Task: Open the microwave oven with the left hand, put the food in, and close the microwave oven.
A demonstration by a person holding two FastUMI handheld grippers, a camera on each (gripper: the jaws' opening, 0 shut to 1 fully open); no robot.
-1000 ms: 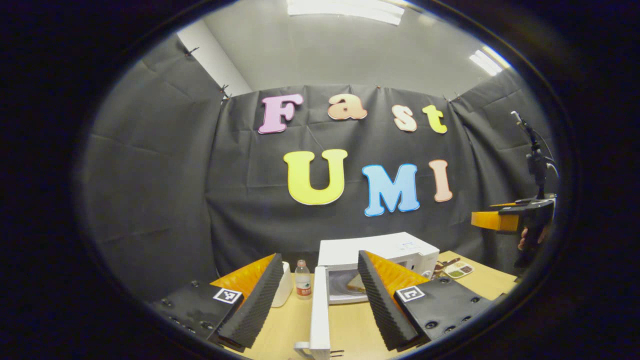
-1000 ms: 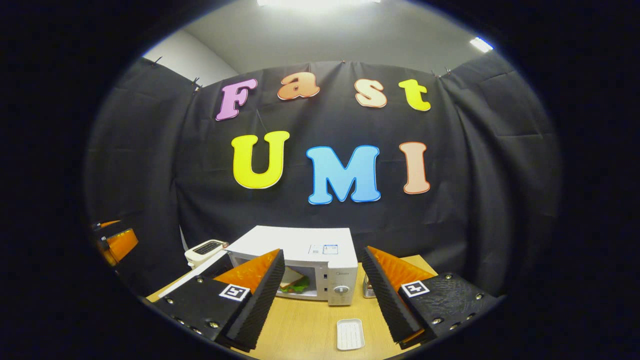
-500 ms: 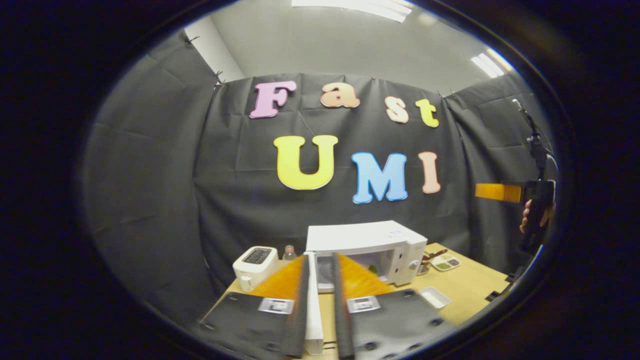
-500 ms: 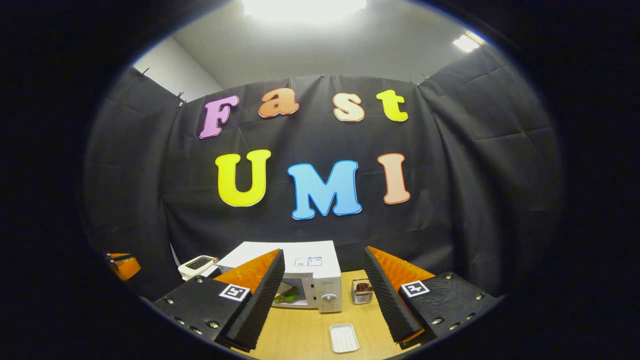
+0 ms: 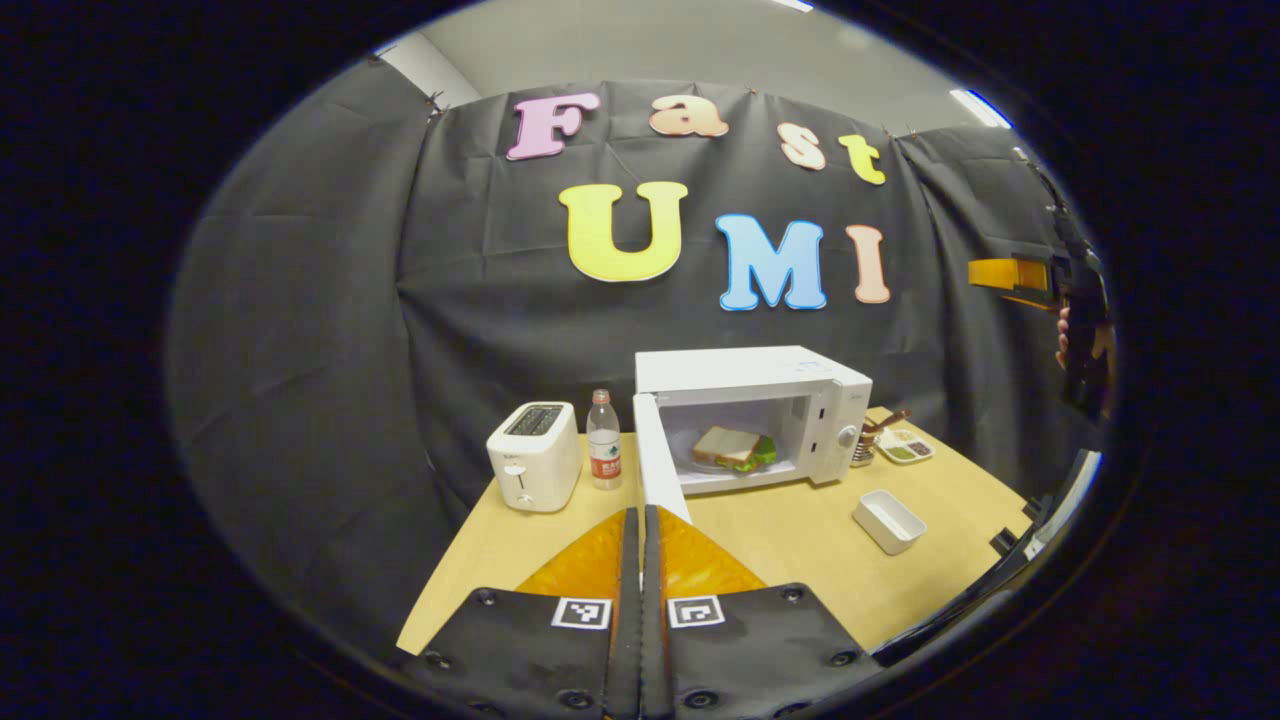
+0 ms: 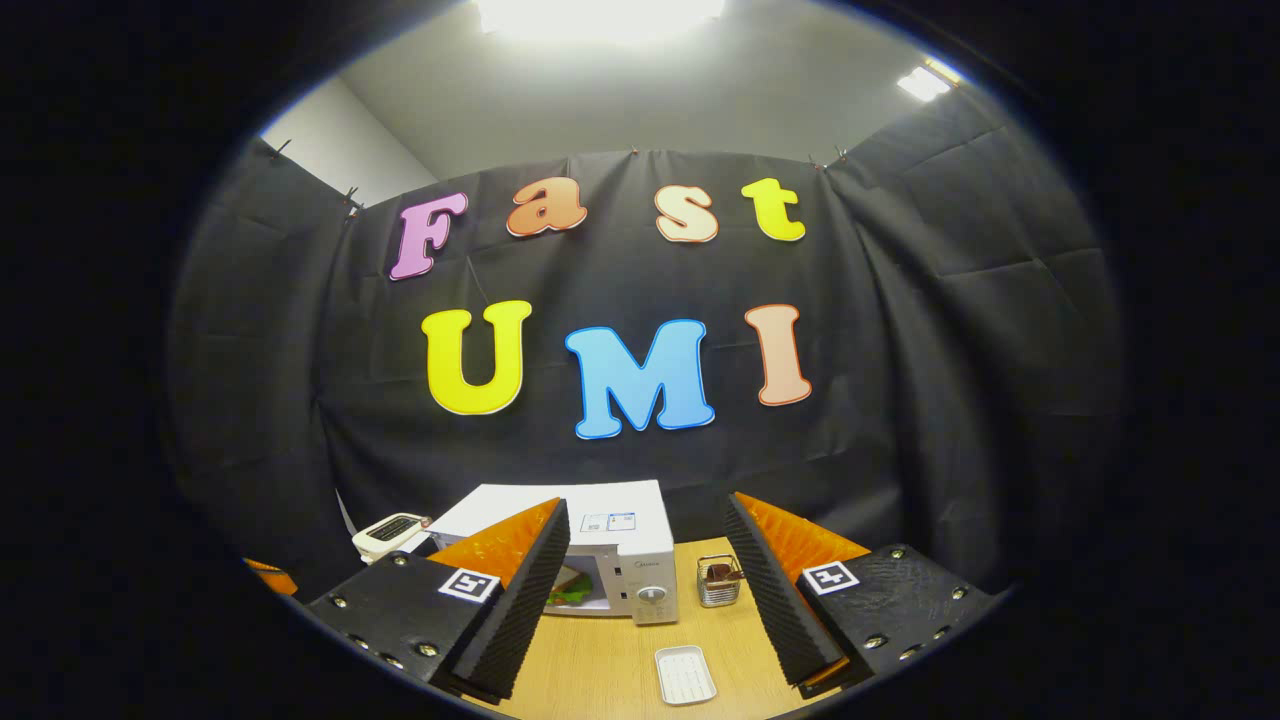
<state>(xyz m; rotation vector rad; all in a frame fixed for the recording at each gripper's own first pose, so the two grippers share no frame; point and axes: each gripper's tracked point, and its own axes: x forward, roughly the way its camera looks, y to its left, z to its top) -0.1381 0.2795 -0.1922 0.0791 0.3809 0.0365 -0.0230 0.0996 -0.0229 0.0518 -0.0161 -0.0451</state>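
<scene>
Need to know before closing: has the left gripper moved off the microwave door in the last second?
Yes. The left gripper has shut and pulled back and up from the open microwave door.

The right gripper's finger (image 6: 520,590) hides most of the sandwich (image 6: 567,588).

White microwave oven (image 5: 752,372), white toaster (image 5: 533,457), white tray (image 5: 888,520) right of the fingers. Sandwich (image 5: 733,448): pale bread, green filling. Bottle (image 5: 603,440): clear, red label. Table (image 5: 500,545) light wood-grain.
</scene>
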